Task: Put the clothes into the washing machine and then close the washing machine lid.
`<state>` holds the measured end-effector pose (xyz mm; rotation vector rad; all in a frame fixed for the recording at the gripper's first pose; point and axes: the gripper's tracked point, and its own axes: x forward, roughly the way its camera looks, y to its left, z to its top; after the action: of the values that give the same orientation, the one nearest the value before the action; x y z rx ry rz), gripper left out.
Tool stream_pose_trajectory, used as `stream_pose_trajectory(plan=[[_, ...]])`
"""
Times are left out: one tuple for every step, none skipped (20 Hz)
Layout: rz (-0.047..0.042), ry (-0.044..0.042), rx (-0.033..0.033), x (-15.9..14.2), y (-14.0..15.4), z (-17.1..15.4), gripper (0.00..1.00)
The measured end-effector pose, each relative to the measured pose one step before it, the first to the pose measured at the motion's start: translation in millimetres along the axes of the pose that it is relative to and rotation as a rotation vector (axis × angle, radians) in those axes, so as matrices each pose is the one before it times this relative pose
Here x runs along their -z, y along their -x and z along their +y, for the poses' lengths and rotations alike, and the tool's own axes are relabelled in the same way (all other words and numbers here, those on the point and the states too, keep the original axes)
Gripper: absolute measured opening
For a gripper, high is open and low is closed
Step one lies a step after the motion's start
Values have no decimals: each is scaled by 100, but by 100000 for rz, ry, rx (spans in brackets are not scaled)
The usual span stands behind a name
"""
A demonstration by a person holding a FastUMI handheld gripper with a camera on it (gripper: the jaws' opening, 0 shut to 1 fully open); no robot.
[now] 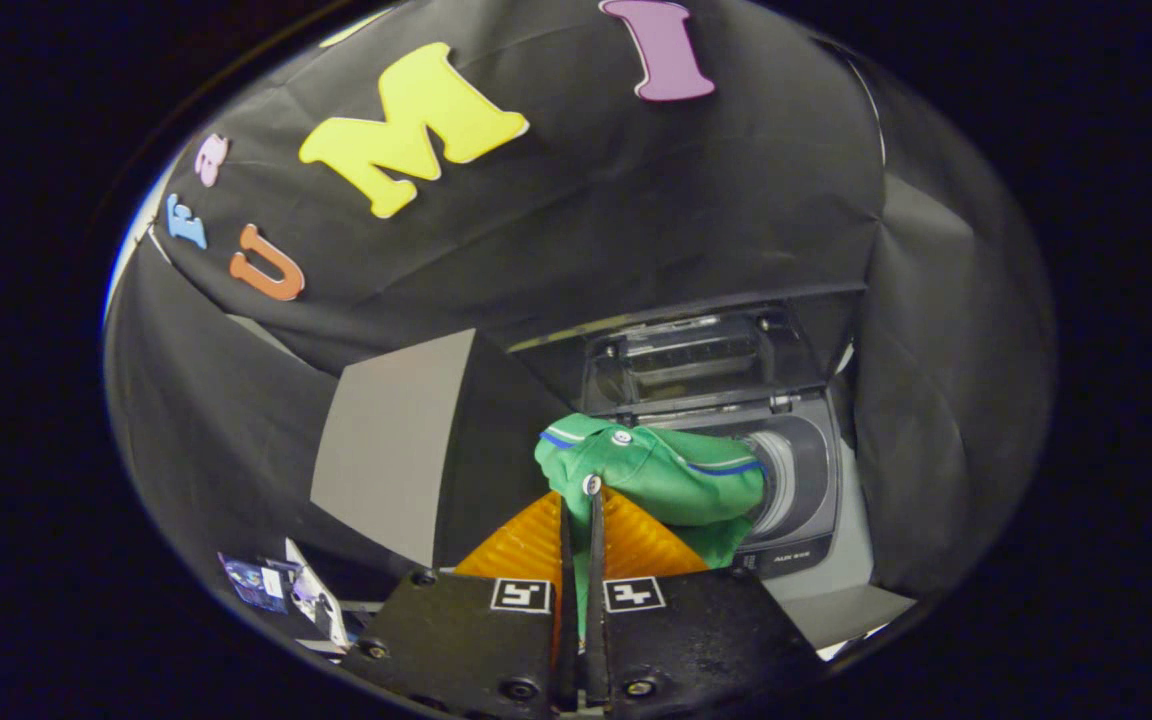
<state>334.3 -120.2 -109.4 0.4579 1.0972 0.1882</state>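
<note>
A green garment (671, 478) with blue-and-white trim and a white button hangs from my gripper (582, 505), whose fingers are pressed together on a fold of the cloth. The garment bunches just ahead of the fingertips and droops over the front left rim of the washing machine (796, 480). The machine is a dark grey top-loader just beyond the fingers, to their right. Its drum opening (781, 480) shows past the garment. The clear lid (696, 360) stands raised at the back of the machine.
Black cloth walls close in behind and on both sides of the machine. A grey panel (391, 440) stands to the left of the fingers. Some small printed packets (271, 585) lie low on the left.
</note>
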Motion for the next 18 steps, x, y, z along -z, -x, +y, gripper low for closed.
stream_pose_trajectory(plan=[[92, -623, -95, 181, -488, -373, 6], [-37, -366, -50, 21, -482, -357, 6], [118, -430, 358, 202, -633, -394, 6], [-75, -210, 624, 92, -559, -444, 6], [-234, -305, 1011, 212, -362, -379, 6], [-136, -510, 1047, 95, -469, -410, 6], [-139, -370, 561, 86, -520, -249, 6], [159, -820, 768, 148, -508, -544, 6], [102, -403, 580, 169, -517, -395, 6], [-423, -257, 912, -44, -517, -358, 6], [-287, 491, 830, 140, -657, -332, 6], [-349, 216, 816, -5, -518, -309, 6], [387, 687, 471, 220, -554, -257, 6], [1154, 364, 645, 299, -607, -421, 6], [537, -61, 333, 243, -511, -257, 6], [477, -349, 763, 139, -619, -287, 6], [294, -300, 595, 168, -694, -328, 7], [-208, -276, 335, -37, -558, -262, 6]])
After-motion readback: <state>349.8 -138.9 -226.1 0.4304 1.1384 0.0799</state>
